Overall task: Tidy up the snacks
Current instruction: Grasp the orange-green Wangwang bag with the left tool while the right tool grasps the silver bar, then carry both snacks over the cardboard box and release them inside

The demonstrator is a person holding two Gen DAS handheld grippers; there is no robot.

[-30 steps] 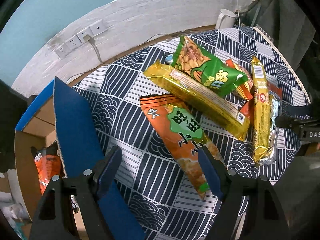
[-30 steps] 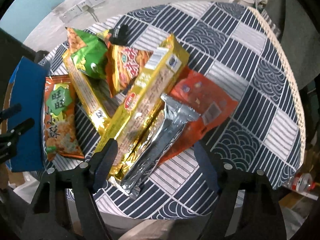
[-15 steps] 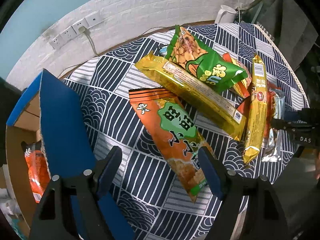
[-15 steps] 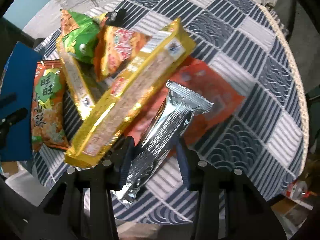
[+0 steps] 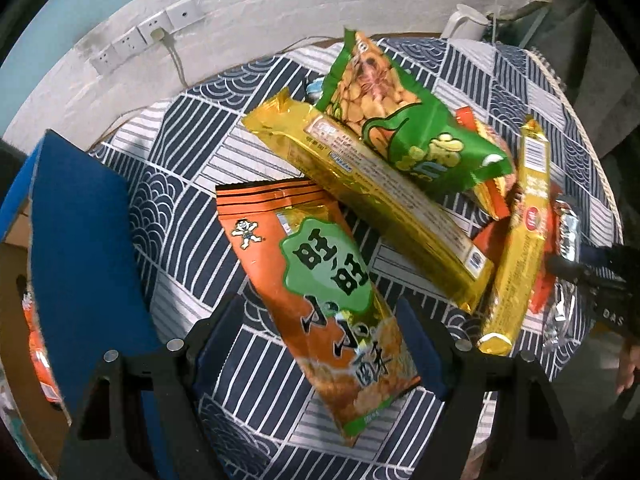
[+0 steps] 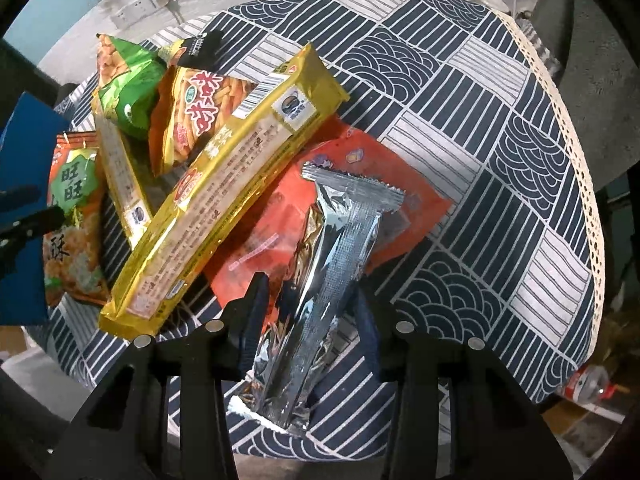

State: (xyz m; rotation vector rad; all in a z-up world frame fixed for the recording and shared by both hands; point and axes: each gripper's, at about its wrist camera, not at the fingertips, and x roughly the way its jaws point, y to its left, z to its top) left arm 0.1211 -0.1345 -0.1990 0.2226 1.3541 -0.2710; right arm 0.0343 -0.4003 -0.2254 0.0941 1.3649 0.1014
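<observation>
My left gripper (image 5: 320, 344) is open with its fingers on either side of an orange rice-cracker bag (image 5: 320, 292) lying on the patterned tablecloth (image 5: 180, 208). My right gripper (image 6: 310, 316) is shut on a silver foil snack pack (image 6: 324, 280), which rests on a flat orange-red packet (image 6: 360, 196). A long gold biscuit pack (image 6: 224, 208) lies left of it. A second gold pack (image 5: 372, 200), a green peanut bag (image 5: 408, 120) and an orange chips bag (image 6: 192, 112) are piled behind.
A cardboard box with a blue flap (image 5: 80, 240) stands at the table's left edge, with an orange packet (image 5: 38, 344) inside. Wall sockets (image 5: 144, 36) and a white kettle (image 5: 464, 26) are behind the table. The table's right half (image 6: 500, 160) is bare cloth.
My left gripper moved forward until its fingers straddle the orange rice-cracker bag. My right gripper closed on the silver foil pack.
</observation>
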